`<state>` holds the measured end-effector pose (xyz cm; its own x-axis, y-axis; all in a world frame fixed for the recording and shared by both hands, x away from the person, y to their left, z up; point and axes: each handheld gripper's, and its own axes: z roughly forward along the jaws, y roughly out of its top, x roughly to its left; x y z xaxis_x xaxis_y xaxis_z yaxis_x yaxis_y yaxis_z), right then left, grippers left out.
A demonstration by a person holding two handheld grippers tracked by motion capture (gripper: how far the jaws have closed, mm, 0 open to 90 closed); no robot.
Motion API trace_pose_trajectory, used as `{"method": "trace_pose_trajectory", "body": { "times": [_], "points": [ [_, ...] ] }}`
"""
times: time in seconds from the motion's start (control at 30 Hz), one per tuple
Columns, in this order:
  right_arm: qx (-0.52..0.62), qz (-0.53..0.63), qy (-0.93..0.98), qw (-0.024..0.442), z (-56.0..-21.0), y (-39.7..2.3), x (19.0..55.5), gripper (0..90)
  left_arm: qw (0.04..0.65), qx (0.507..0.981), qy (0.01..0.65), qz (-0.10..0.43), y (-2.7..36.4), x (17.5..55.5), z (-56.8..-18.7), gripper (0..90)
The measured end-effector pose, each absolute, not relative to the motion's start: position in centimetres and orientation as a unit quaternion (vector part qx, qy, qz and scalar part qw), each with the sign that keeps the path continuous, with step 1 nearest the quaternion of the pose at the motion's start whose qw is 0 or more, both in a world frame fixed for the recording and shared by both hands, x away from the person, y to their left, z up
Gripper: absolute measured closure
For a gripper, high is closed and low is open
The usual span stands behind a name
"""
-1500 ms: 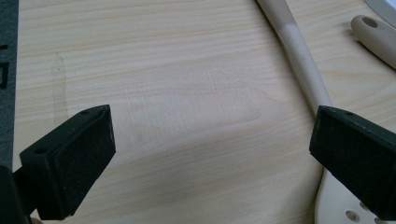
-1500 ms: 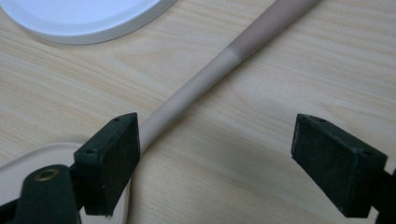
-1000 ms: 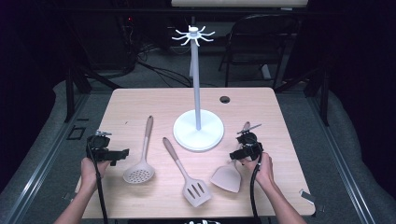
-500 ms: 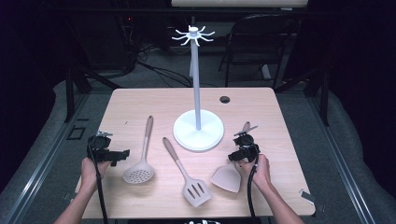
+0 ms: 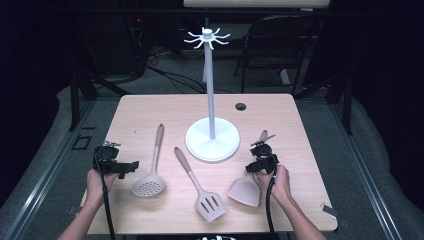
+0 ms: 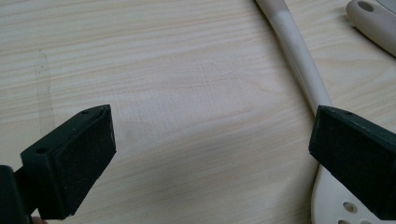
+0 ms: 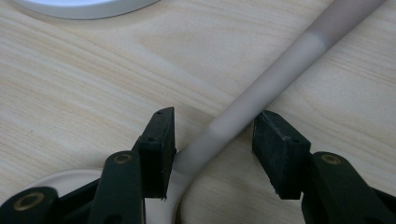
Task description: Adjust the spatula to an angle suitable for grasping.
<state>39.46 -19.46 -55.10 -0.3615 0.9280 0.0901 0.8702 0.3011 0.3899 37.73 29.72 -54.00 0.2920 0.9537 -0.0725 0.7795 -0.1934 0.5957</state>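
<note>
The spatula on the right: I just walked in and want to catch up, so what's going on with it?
A person holds a gripper in each hand. The right gripper straddles the handle of the solid spatula lying on the table; its jaws have just been closing, with the handle between them but a gap left on one side. The left gripper stands open over bare wood beside the skimmer. The hook stand carries nothing.

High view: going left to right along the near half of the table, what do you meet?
Left gripper → skimmer spoon → slotted turner → plain spatula → right gripper, its jaws just closing around that spatula's handle.
</note>
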Motion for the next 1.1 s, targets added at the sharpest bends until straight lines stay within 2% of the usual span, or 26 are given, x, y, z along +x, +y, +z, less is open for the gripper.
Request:
{"method": "trace_pose_trajectory", "body": {
  "times": [1.1],
  "points": [
    [0.541, 0.14, 0.828, 0.058, -54.4, -21.5, 39.5, 57.1, 0.273, 0.759, 0.57, 0.157, 30.0, 37.6, -53.9, 0.8]
  ]
}}
